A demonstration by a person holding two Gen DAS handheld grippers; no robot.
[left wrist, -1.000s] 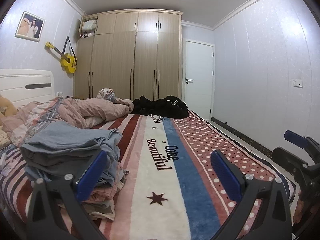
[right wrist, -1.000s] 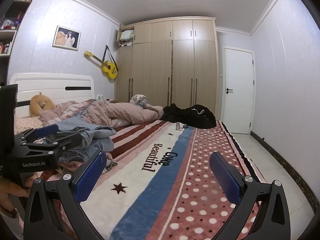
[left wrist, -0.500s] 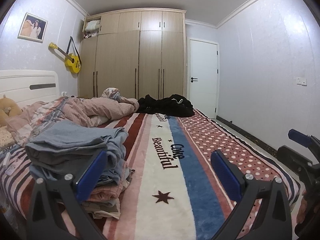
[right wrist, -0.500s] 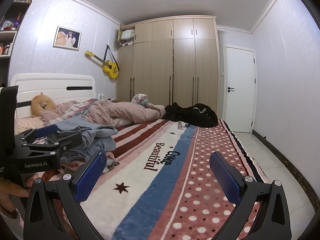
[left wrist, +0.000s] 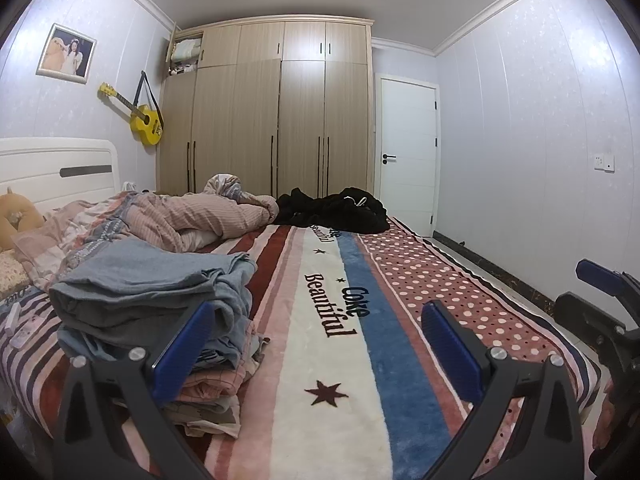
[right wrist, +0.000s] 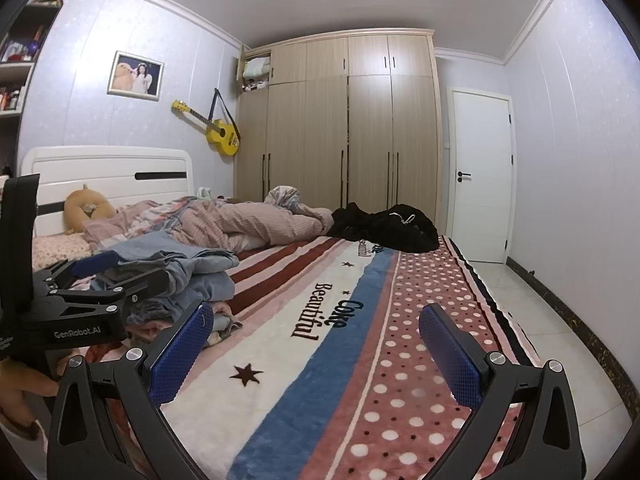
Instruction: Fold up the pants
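A stack of folded clothes with grey-blue pants on top (left wrist: 148, 296) lies on the left of the bed; it also shows in the right wrist view (right wrist: 188, 272). A heap of black clothing (left wrist: 340, 212) lies at the far end of the bed, also in the right wrist view (right wrist: 388, 228). My left gripper (left wrist: 316, 344) is open and empty, above the blanket just right of the stack. My right gripper (right wrist: 316, 344) is open and empty, above the blanket's near edge. The left gripper shows at the left of the right wrist view (right wrist: 108, 276).
A striped and dotted blanket (left wrist: 348, 360) covers the bed. A crumpled pink duvet (left wrist: 192, 220) and a plush toy (left wrist: 16, 212) lie near the white headboard (left wrist: 56, 172). A wardrobe (left wrist: 280, 120), a door (left wrist: 408, 160) and tiled floor (right wrist: 532, 308) lie beyond.
Both grippers have moved slightly; the left view has shifted and tilted up a little, so the clothes stack sits a bit further right. Both stay open and empty.
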